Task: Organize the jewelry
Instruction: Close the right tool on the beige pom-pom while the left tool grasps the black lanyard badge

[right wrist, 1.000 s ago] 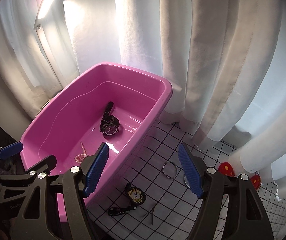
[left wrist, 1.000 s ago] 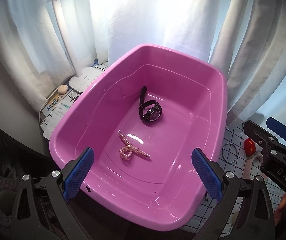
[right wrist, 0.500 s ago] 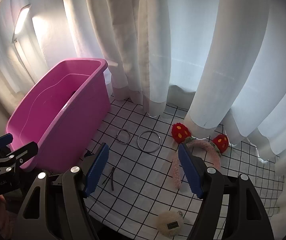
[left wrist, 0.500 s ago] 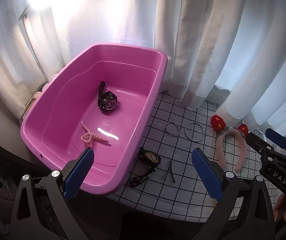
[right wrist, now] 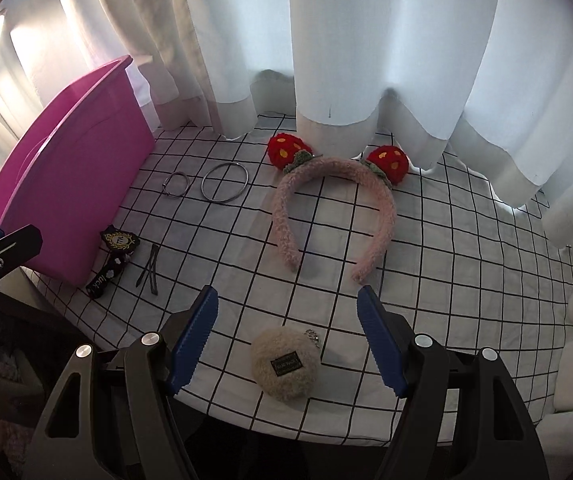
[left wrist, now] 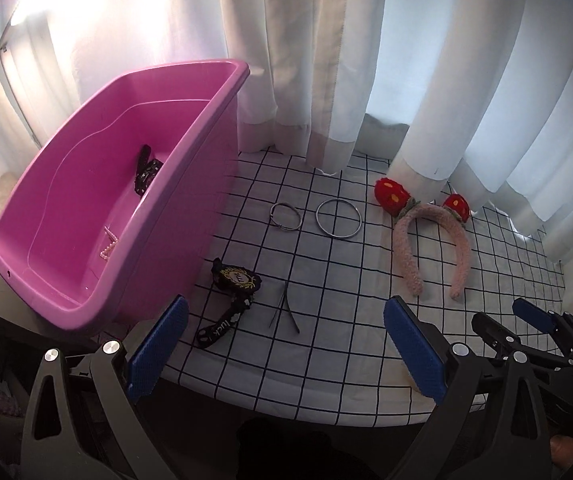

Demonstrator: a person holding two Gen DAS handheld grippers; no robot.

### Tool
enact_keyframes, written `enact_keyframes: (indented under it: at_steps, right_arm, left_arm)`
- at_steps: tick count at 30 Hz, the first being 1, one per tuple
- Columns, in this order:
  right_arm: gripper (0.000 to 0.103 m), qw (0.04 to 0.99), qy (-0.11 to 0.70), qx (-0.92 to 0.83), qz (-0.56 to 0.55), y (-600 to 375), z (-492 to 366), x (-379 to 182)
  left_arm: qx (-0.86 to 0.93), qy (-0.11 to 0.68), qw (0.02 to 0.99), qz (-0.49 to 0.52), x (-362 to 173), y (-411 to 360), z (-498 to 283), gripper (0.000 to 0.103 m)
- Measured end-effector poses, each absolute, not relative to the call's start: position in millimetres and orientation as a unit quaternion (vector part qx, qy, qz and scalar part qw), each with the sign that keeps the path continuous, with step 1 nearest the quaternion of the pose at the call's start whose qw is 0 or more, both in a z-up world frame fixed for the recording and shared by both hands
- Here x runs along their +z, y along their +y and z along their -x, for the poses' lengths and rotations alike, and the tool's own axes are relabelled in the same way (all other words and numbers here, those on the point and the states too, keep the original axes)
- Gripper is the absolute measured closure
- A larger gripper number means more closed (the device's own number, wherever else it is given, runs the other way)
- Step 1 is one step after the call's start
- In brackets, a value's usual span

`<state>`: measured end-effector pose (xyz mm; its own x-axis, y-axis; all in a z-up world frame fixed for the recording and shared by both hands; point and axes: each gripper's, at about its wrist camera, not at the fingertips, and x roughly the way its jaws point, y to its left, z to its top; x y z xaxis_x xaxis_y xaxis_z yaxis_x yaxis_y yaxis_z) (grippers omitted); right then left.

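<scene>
Pink tub stands at the left end of the checked surface, holding a black watch and pearl strand. Beside the tub: plush headband, two metal rings, black strap, hairpins. Left claw and right claw both gape wide, empty.

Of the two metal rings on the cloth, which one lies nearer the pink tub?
The smaller ring. The larger ring lies on its far side, toward the headband.
</scene>
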<state>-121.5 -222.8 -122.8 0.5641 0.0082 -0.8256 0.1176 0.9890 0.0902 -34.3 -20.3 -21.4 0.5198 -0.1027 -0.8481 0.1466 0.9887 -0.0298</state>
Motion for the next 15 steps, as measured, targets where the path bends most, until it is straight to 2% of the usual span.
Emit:
enact_keyframes:
  at_steps: [15]
  right_arm:
    - [0.034,0.876,0.476,-0.019,-0.076,-227.7,135.6,-178.5]
  left_arm:
    - [-0.034,0.510,0.859,-0.016,-104.7,-2.7,27.3,0.007]
